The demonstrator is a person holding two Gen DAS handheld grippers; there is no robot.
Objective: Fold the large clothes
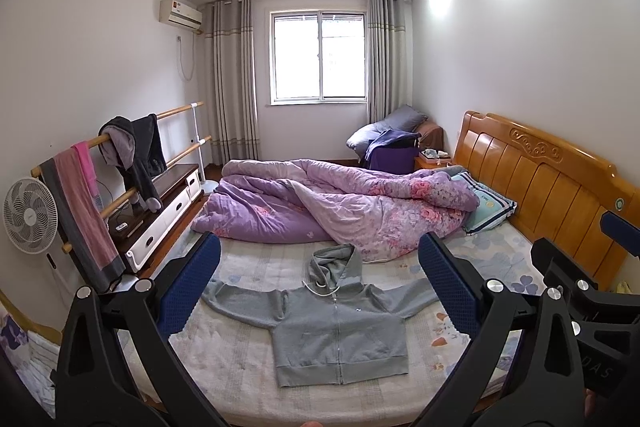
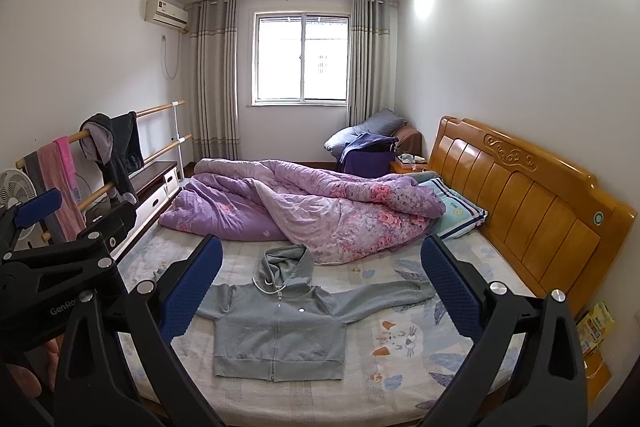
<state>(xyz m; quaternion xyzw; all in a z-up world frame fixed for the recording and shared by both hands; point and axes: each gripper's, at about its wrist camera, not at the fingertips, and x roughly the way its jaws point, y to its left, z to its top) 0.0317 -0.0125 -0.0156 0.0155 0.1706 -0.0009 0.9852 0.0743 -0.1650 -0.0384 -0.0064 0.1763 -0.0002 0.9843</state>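
Note:
A grey zip-up hoodie [image 1: 336, 331] lies flat, front up, on the bed sheet, sleeves spread out to both sides and hood pointing to the quilt. It also shows in the right wrist view [image 2: 280, 339]. My left gripper [image 1: 320, 291] is open and empty, held above and before the hoodie, blue pads wide apart. My right gripper [image 2: 322, 287] is open and empty too, at a similar height. The right gripper's body [image 1: 580, 291] shows at the right edge of the left wrist view; the left gripper's body [image 2: 60, 255] shows at the left of the right wrist view.
A crumpled purple floral quilt [image 1: 340, 203] covers the far half of the bed. A pillow [image 1: 488, 207] lies by the wooden headboard [image 1: 552, 179]. A clothes rail [image 1: 120, 155] with garments, a fan [image 1: 28, 215] and a low cabinet [image 1: 168, 215] stand to the left.

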